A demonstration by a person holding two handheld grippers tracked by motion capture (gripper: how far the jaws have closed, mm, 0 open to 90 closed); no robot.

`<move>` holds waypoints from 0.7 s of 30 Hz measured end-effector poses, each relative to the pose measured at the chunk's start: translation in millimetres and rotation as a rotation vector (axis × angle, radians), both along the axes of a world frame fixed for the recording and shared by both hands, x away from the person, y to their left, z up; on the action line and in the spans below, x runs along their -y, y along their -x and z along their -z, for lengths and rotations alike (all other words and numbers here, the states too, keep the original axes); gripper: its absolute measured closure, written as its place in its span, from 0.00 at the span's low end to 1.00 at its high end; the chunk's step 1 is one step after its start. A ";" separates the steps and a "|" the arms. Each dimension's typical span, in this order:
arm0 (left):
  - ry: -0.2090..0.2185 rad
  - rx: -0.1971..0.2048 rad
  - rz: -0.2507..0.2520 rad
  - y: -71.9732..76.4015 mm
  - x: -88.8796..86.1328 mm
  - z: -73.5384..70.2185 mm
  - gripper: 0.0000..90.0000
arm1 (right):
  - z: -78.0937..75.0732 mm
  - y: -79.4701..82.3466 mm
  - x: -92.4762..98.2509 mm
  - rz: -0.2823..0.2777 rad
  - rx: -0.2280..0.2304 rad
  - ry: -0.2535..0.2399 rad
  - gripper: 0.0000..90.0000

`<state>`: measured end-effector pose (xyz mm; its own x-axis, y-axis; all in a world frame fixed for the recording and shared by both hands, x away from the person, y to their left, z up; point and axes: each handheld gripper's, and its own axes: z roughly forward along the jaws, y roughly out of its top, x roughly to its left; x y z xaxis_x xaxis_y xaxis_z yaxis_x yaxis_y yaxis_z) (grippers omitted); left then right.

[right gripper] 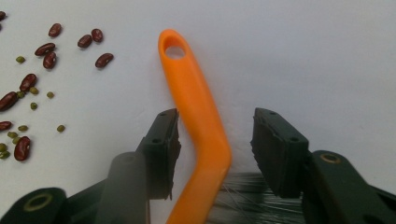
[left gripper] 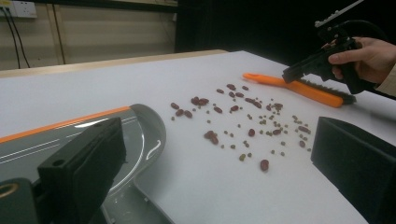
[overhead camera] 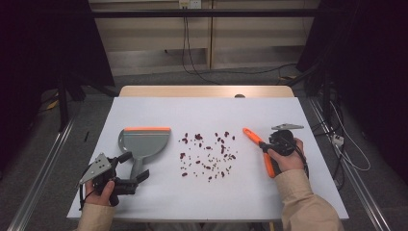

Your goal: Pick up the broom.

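Two tools lie on the white table [overhead camera: 159, 207]: one orange-handled brush [overhead camera: 257, 144] at the right and one grey dustpan [overhead camera: 143, 142] with an orange lip at the left. Between them a loose scatter of red beans [overhead camera: 207, 154] and smaller green ones, too many to count, covers the middle of the table, well clear of both tools. The brush lies flat, its long axis running diagonally, the handle end with the hanging hole pointing away and leftward toward the beans, the dark bristles at the near end by the person's hand. The right hand-held gripper [right gripper: 215, 149] straddles the brush at the bend of its handle, jaws partly open; the left pad looks to touch the orange handle while the right pad stands apart from it, so nothing is clamped. The dustpan's lip points away, its handle toward the person. The left hand-held gripper [overhead camera: 137, 167] stands open astride that handle, not gripping it.
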<state>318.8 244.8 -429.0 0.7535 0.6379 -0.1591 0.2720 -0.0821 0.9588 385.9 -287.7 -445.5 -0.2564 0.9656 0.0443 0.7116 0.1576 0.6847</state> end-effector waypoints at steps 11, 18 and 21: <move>-0.007 -0.005 0.003 -0.9 2.1 0.8 0.03 | 3.6 -6.9 -6.5 -0.004 -0.109 0.016 0.74; -0.010 -0.004 0.003 -1.2 1.7 1.2 0.03 | 5.7 -9.6 0.5 0.028 -0.136 -0.067 0.75; -0.002 0.002 -0.001 -1.7 1.2 0.2 0.03 | 5.1 -10.9 0.8 0.030 -0.147 -0.075 0.76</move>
